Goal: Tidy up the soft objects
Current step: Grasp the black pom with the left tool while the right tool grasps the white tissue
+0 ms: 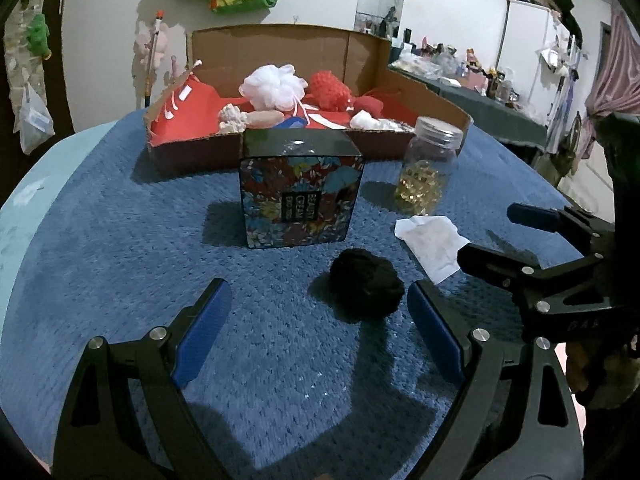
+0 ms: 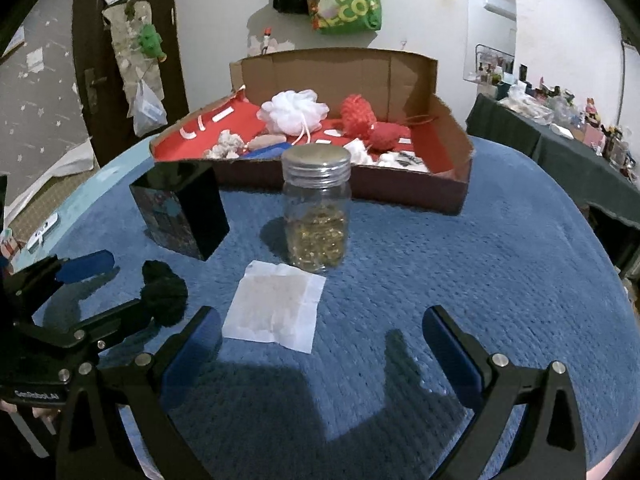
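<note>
A black fluffy ball (image 1: pixel 366 286) lies on the blue cloth just ahead of my left gripper (image 1: pixel 320 320), close to its right finger; the jaws stand wide open and touch nothing. A flat white tissue (image 2: pixel 276 306) lies just ahead of my right gripper (image 2: pixel 320 340), which is also open and empty. Each gripper shows in the other's view: the right gripper (image 1: pixel 486 234) beside the tissue (image 1: pixel 430 244), the left gripper (image 2: pixel 124 282) by the black ball (image 2: pixel 164 294). Behind stands a cardboard box (image 1: pixel 374 68) lined in red, holding a white puff (image 1: pixel 276 86) and a red puff (image 1: pixel 330 90).
A patterned box (image 1: pixel 300 196) and a clear jar (image 1: pixel 430 164) with gold bits and a metal lid stand between the grippers and the cardboard box (image 2: pixel 452 196). The blue-covered table (image 1: pixel 120 240) is round. A cluttered side table (image 2: pixel 560 140) stands at the right, and a green bag (image 2: pixel 348 0) hangs on the wall.
</note>
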A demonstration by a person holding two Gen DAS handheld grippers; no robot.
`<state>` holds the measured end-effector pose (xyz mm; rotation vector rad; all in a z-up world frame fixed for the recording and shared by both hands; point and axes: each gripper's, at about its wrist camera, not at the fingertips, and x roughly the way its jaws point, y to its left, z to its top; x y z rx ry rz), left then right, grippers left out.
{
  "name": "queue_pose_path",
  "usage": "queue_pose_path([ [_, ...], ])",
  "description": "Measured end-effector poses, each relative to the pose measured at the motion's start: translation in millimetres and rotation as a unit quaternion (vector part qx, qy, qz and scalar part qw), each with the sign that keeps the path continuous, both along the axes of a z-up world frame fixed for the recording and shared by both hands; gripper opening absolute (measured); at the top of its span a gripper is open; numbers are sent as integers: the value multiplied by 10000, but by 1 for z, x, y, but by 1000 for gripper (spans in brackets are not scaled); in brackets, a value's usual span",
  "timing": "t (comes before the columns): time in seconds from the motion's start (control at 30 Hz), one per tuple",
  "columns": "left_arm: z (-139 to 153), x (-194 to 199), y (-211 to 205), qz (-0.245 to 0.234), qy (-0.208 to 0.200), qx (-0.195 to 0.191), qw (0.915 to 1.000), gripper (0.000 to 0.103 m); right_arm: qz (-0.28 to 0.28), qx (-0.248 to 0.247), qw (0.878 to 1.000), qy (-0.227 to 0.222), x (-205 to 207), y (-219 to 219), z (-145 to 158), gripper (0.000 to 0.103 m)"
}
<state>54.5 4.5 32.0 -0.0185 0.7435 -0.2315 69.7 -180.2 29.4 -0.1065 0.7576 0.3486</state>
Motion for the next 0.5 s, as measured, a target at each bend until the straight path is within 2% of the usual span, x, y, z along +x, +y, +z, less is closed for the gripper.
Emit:
queue_pose_path([
  [0.17, -3, 7, -3, -172, 89, 74, 9998, 89, 175, -155, 9997, 2, 5, 8, -3, 101],
  [0.23, -5, 9, -5, -275, 98, 100, 9995, 80, 279, -257, 9993, 17, 8, 14, -6, 98],
  [0.27, -6, 10, -6, -334, 121, 104, 9993, 68, 328, -308, 9990, 25, 9, 16, -7, 94],
  [0.3, -7, 10, -6, -397, 138, 70, 9991, 60, 358, -342, 9988, 29, 9, 18, -8, 93],
  [0.33, -7, 11, -7, -494, 165, -6, 9986, 55, 422, -403, 9983, 38, 10, 22, -11, 88],
  [0.4, -8, 11, -10, -745, 188, -182, 9969, 33, 526, -439, 9976, 59, 12, 25, -14, 79],
  [0.43, -9, 11, -12, -865, 211, -255, 9957, 33, 582, -418, 9974, 77, 12, 26, -15, 65],
  [0.47, -9, 10, -13, -868, 183, -226, 9958, 33, 675, -368, 9970, 115, 12, 27, -17, 44],
  [0.5, -8, 8, -15, -870, 150, -204, 9959, 33, 790, -271, 9964, 161, 11, 28, -18, 36],
])
